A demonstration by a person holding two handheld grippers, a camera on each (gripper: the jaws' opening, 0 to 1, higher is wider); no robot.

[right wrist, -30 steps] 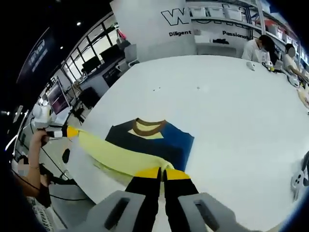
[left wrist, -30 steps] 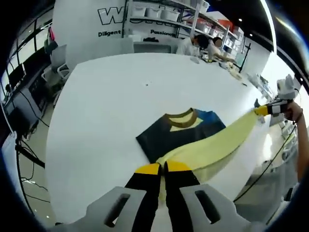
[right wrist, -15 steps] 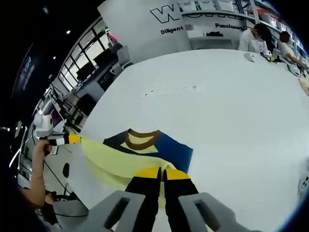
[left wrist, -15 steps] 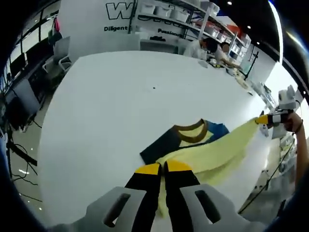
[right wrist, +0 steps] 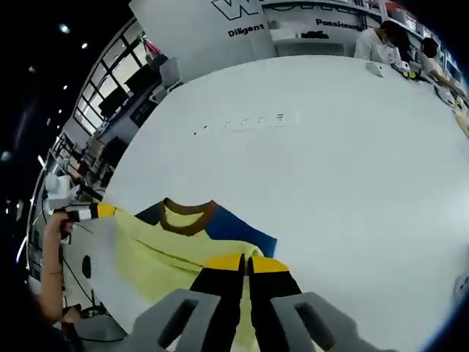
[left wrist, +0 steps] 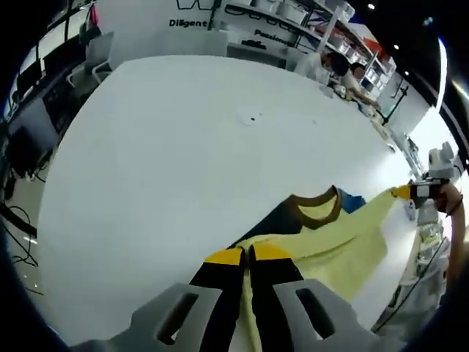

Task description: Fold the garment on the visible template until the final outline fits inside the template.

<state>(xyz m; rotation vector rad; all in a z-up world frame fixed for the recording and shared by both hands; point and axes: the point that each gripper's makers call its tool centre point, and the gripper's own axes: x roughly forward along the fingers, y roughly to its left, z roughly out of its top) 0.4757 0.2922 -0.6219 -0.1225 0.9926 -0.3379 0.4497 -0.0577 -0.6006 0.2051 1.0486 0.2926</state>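
A yellow T-shirt [left wrist: 333, 242] with a brown collar [left wrist: 316, 209] and navy and blue sleeves lies near the front edge of the white table [left wrist: 161, 147]. My left gripper [left wrist: 245, 255] is shut on one corner of its yellow hem. At the far right of that view, my right gripper [left wrist: 412, 192] pinches the other corner. In the right gripper view, the right gripper [right wrist: 247, 262] is shut on the yellow cloth [right wrist: 157, 249] just short of the collar [right wrist: 187, 216]. The left gripper [right wrist: 94, 213] holds the hem at the far left. The hem hangs stretched between them over the shirt.
A row of faint small marks [right wrist: 242, 123] crosses the tabletop beyond the shirt, seen as a dark speck [left wrist: 253, 117] in the left gripper view. People [left wrist: 333, 66] sit at the table's far end under shelves. Desks and monitors [right wrist: 124, 95] stand off the table's side.
Both grippers have carried the stretched yellow hem forward over the shirt toward the collar. The yellow cloth now covers most of the navy part. Both views tilted down toward the table.
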